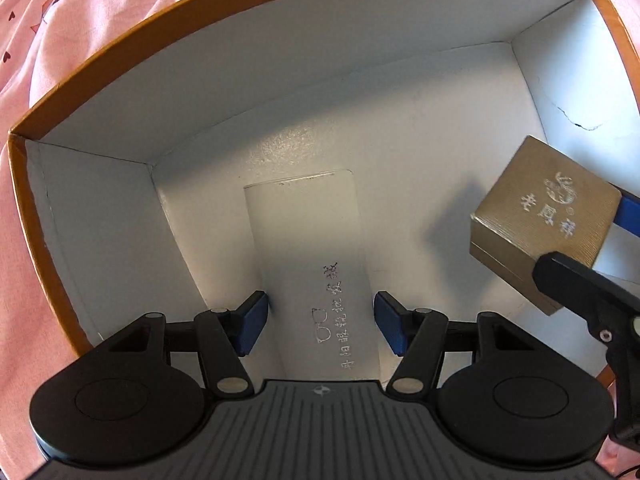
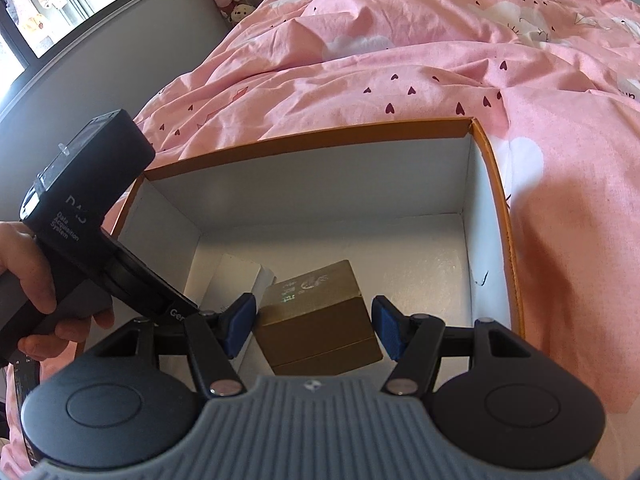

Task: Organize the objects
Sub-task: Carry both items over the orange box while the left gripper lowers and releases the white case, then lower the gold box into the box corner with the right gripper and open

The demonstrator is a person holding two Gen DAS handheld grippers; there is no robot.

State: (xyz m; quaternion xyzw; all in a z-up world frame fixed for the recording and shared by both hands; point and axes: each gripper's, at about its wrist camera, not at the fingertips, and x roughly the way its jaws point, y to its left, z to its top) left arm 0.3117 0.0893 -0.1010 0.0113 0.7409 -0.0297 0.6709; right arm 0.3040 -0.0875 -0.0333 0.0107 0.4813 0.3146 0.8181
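- Both grippers are lowered into an orange-rimmed cardboard box (image 1: 24, 216) with white inner walls, set on a pink bedspread (image 2: 400, 64).
- A white glasses case (image 1: 316, 264) lies on the box floor between the blue pads of the left gripper (image 1: 320, 320); a gap is seen at each pad.
- A gold gift box (image 2: 316, 316), tilted, is clamped by the right gripper (image 2: 314, 330) above the floor, beside the case.
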